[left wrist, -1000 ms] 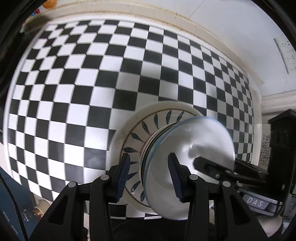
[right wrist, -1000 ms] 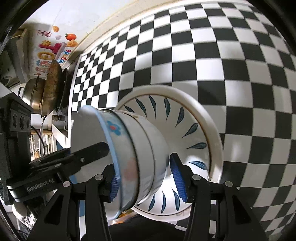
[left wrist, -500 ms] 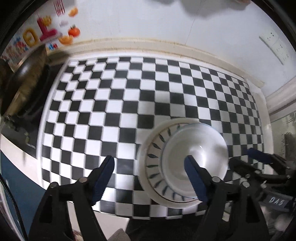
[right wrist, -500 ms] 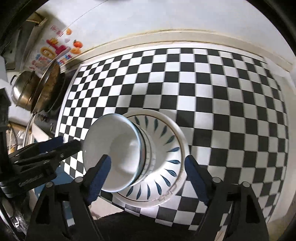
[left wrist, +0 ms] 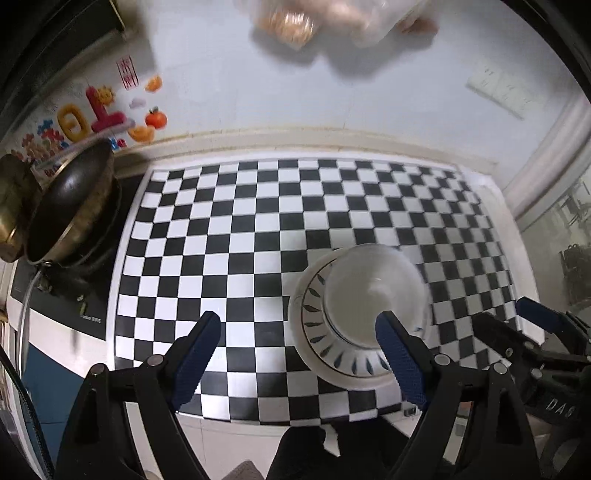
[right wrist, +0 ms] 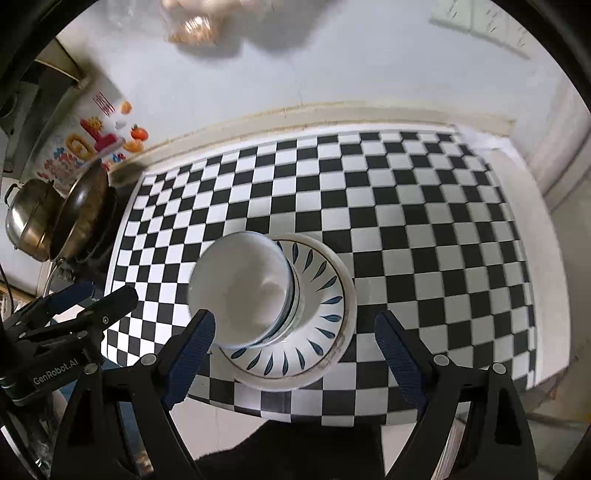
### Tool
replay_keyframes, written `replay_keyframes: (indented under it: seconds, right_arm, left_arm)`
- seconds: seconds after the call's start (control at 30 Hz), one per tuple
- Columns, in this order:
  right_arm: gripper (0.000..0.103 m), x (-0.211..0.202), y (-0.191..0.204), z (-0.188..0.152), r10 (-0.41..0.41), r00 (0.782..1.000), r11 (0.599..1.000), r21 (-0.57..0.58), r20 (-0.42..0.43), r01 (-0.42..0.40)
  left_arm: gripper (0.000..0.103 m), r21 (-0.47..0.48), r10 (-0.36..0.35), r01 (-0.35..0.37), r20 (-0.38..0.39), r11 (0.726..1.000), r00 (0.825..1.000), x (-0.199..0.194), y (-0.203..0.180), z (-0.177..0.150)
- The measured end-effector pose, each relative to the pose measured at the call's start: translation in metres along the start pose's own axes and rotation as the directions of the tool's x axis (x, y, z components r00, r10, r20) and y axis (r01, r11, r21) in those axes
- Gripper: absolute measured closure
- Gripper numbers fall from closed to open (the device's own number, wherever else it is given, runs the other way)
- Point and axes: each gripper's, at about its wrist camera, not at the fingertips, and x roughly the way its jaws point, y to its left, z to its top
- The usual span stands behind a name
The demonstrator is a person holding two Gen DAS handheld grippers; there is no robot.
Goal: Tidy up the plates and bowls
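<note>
Pot (right wrist: 27, 218) whole from right wrist only

Dim, even indoor light, soft shadows, motion blur throughout, heavy fisheye warping, black vignetted corners

Stack count of the nested white bowls (right wrist: 240, 291) unclear — rims motion-blurred, lower ones hidden inside the top one. Left claw's blue pad (left wrist: 400, 360) covers part of the white plate with blue leaf marks (left wrist: 314, 343). Pale blurred object at the top edge (left wrist: 332, 18) is cut off, unidentifiable. Steel pot (right wrist: 27, 225) partly behind the dark wok (right wrist: 79, 210).
</note>
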Motion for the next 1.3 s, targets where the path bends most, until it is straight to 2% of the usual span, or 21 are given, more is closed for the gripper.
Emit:
replay_keyframes:
  seconds: [0.17,0.37,0.63,0.9,1.13,1.3]
  right_arm:
    - [0.013,-0.066,0.017,-0.026,-0.034,0.994,0.999,-0.03,0.107,0.037]
    - [0.012,-0.147,0.034,-0.065,-0.031,0.971,0.997,-0.067,0.238,0.048]
    - [0.012,-0.221,0.037,-0.117,0.007,0.944,0.993,-0.117,0.33,0.034]
    - [0.012,-0.267,0.029,-0.169,0.017,0.932,0.988,-0.15,0.363,0.04]
    - [0.012,-0.294,0.019,-0.198,0.02,0.92,0.988,-0.151,0.392,0.043]
    - [0.012,-0.304,0.014,-0.207,0.019,0.913,0.987,-0.153,0.407,0.048]
  left_arm:
    - [0.017,-0.005,-0.004,0.004,0.096,1.0,0.995,-0.057,-0.003,-0.02]
    - [0.017,-0.021,0.026,-0.022,0.192,1.0,0.981,-0.115,-0.006,-0.051]
    - [0.017,-0.024,0.068,-0.063,0.252,0.998,0.965,-0.177,-0.021,-0.105]
    - [0.017,-0.054,0.096,-0.084,0.303,0.995,0.948,-0.227,-0.034,-0.155]
    - [0.017,-0.065,0.103,-0.087,0.312,0.994,0.945,-0.242,-0.043,-0.181]
    - [0.017,-0.067,0.107,-0.091,0.316,0.994,0.943,-0.246,-0.05,-0.189]
